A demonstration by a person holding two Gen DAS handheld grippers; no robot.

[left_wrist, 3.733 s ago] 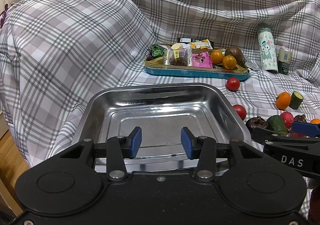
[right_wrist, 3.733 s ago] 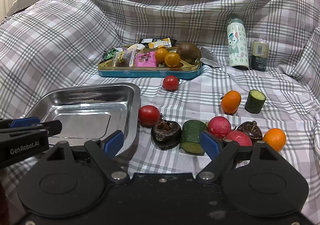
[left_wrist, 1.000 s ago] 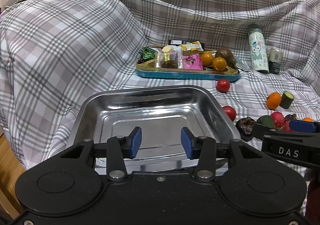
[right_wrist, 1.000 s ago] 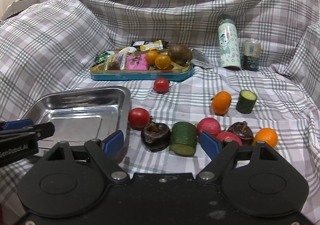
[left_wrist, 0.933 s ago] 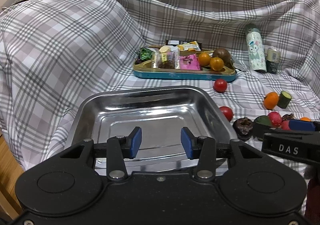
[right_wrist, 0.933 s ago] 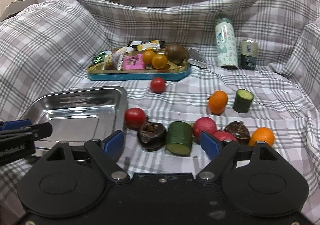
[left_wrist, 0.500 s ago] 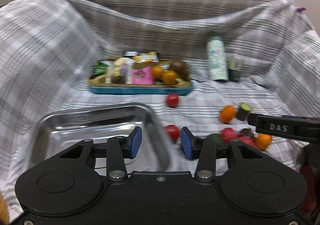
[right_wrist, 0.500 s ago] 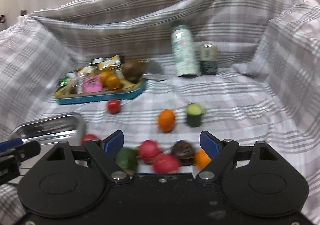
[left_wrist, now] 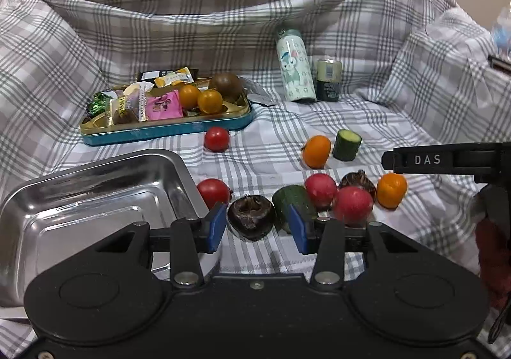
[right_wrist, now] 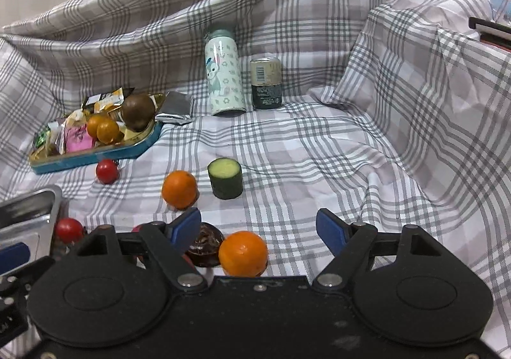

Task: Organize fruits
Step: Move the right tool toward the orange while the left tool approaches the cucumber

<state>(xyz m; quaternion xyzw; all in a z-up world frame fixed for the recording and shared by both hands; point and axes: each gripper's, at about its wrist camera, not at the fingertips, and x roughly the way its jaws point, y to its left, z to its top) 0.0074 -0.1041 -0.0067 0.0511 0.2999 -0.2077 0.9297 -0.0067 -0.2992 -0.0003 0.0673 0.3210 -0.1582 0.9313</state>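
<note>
Loose fruit lies on the plaid cloth right of a steel tray (left_wrist: 95, 193). My left gripper (left_wrist: 257, 226) is open, with a dark mangosteen (left_wrist: 251, 221) between its blue pads. Beside it lie a red tomato (left_wrist: 213, 193), a cucumber piece (left_wrist: 292, 201), two red fruits (left_wrist: 321, 190) (left_wrist: 353, 205), a second mangosteen (left_wrist: 357, 182) and an orange (left_wrist: 391, 190). My right gripper (right_wrist: 258, 228) is open and empty just above that orange (right_wrist: 243, 253). Farther off lie another orange (right_wrist: 179, 189), a cucumber stub (right_wrist: 225, 178) and a small tomato (right_wrist: 107, 171).
A teal tin tray (left_wrist: 166, 130) at the back holds snack packets, two small oranges and a brown fruit. A patterned bottle (left_wrist: 295, 75) and a can (left_wrist: 329, 79) stand behind. The plaid cloth rises steeply at the back and on the right.
Both grippers have swung right, away from the steel tray. The left one now frames the dark mangosteen. The right one has moved over the near orange. Both stay open.
</note>
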